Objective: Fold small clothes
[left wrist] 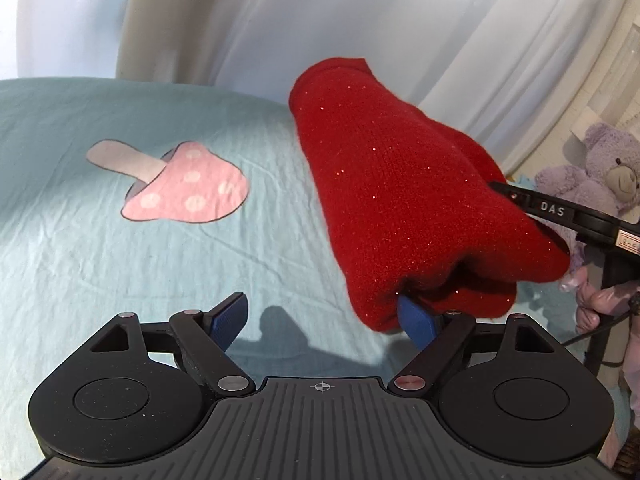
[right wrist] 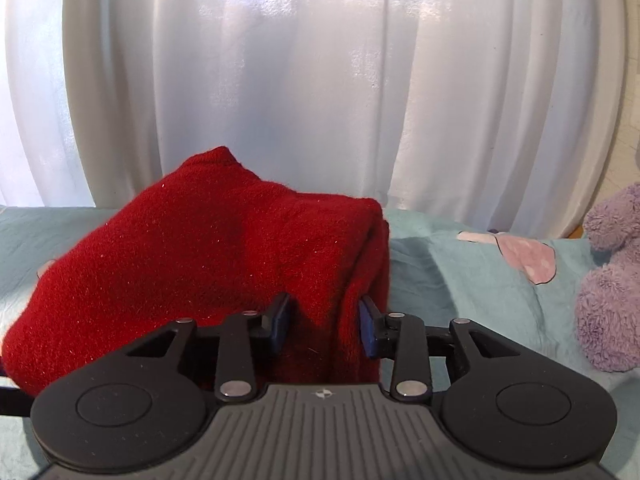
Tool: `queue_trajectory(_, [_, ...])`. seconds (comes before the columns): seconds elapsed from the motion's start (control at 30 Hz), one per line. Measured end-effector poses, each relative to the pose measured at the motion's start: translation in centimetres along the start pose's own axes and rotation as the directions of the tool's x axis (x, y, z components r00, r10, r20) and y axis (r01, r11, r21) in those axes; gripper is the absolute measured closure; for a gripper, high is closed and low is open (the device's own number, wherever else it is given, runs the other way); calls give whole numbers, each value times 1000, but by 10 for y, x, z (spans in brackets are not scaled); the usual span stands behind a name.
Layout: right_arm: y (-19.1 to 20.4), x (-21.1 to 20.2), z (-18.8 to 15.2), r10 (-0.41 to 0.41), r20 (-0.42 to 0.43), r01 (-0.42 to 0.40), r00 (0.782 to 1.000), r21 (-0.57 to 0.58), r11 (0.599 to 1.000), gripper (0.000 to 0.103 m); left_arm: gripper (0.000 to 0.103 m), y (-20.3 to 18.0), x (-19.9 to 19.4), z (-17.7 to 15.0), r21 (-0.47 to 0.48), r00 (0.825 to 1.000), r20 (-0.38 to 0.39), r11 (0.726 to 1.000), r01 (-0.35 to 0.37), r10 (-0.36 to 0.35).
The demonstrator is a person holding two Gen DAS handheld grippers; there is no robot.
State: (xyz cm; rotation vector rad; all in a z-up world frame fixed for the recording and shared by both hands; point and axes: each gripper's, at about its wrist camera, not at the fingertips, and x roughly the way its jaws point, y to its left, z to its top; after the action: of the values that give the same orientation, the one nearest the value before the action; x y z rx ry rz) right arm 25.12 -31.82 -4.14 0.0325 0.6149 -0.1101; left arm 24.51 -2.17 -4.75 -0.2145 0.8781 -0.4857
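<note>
The right tool (right wrist: 324, 328) clenched the red sweater's (right wrist: 208, 248) bunched fold; the left tool (left wrist: 324, 320) gaped, released, beside it.

— Where does the sweater (left wrist: 400, 184) sit?

— On the bed sheet (left wrist: 100, 264), bunched up, with the curtain (left wrist: 320, 24) behind the bed. In the left wrist view the mushroom patch (left wrist: 180, 184) lies on the sheet to its left.

— And the grippers?

— The left gripper (left wrist: 324, 320) is at its near edge (only one finger touches the fabric). The right gripper (right wrist: 324, 328) has a fold between its fingers. The plush bear (right wrist: 612, 280) sits to the right.
</note>
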Motion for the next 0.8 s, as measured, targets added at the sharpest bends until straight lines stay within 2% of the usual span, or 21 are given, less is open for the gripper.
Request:
queue_trajectory(0.1, [13, -23, 10, -21, 70, 22, 997, -13, 1000, 68, 16, 7, -9, -2, -30, 1000, 12, 1000, -1, 1])
queue_trajectory(0.13, [19, -32, 12, -3, 101, 6, 995, -26, 1000, 68, 16, 9, -12, -3, -39, 1000, 17, 999, -8, 9])
queue_trajectory(0.2, [36, -48, 24, 86, 151, -77, 985, -63, 995, 68, 16, 14, -19, -4, -74, 999, 29, 997, -24, 26])
queue_trajectory(0.3, [81, -51, 30, 216, 147, -192, 965, -163, 968, 68, 14, 25, -23, -4, -147, 999, 36, 989, -25, 31])
queue_trajectory(0.37, [113, -48, 26, 254, 142, -213, 957, -251, 944, 69, 14, 31, -25, -3, -180, 999, 31, 983, -34, 40])
queue_trajectory(0.43, [131, -40, 23, 256, 135, -206, 957, -301, 931, 76, 14, 33, -28, -2, -183, 998, 36, 982, -43, 50])
queue_trajectory(0.5, [135, -26, 19, 230, 108, -190, 967, -290, 938, 82, 13, 32, -31, 0, -171, 997, 47, 984, -50, 59])
queue_trajectory(0.63, [116, -16, 1, 167, 94, -139, 981, -252, 958, 82, 12, 26, -31, 6, -134, 997, 60, 990, -44, 53])
queue_trajectory(0.73, [82, -11, -13, 126, 81, -117, 989, -103, 988, 84, 10, 19, -24, 16, -108, 997, 68, 994, -14, 21])
queue_trajectory(0.8, [58, -4, -24, 145, 88, -145, 985, -7, 989, 85, 10, 16, -16, 26, -102, 996, 81, 994, 39, -30])
